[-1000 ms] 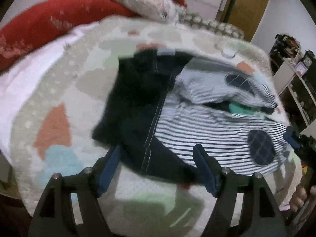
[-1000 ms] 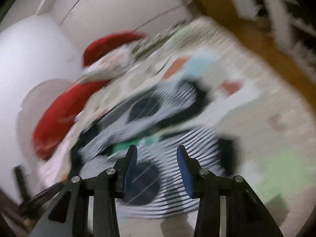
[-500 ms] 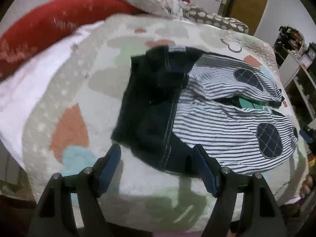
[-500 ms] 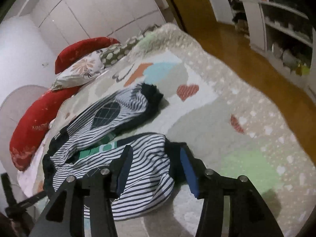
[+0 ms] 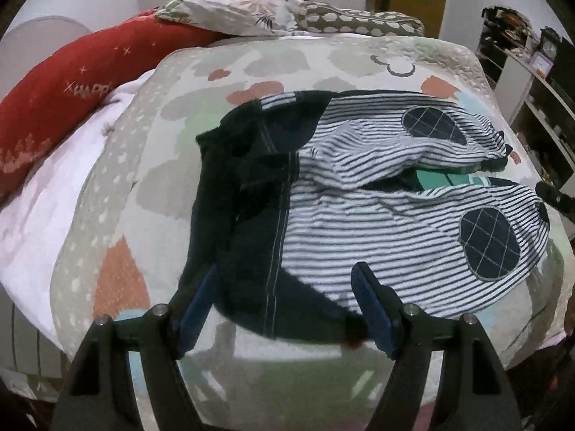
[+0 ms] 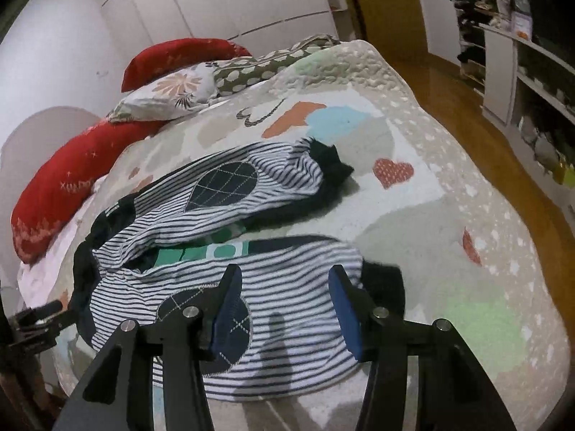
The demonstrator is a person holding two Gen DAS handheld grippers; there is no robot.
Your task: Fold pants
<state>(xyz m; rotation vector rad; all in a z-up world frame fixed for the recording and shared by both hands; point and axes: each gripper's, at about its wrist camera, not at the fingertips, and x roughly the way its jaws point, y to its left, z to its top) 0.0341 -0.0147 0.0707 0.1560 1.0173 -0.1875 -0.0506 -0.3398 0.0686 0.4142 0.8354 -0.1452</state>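
Pants (image 5: 377, 215) in navy-and-white stripes lie spread and rumpled across the quilted bed (image 6: 449, 222), dark waist section toward the near edge, both legs splayed apart with oval knee patches facing up and a green lining showing between them. Over the past second both views have steadied and drawn in closer. The left tongs (image 5: 284, 309) now hover with fingers spread wide over the dark waistband corner, gripping nothing. The right tongs (image 6: 284, 309) have settled from a blurred swing to hang open above the near leg, just short of its dark cuff. No fold has yet been made; judging by the positions, both tools are lining up to pinch waist and cuff for a first lengthwise fold. Red bolster pillows (image 5: 72, 82) line the headboard side.
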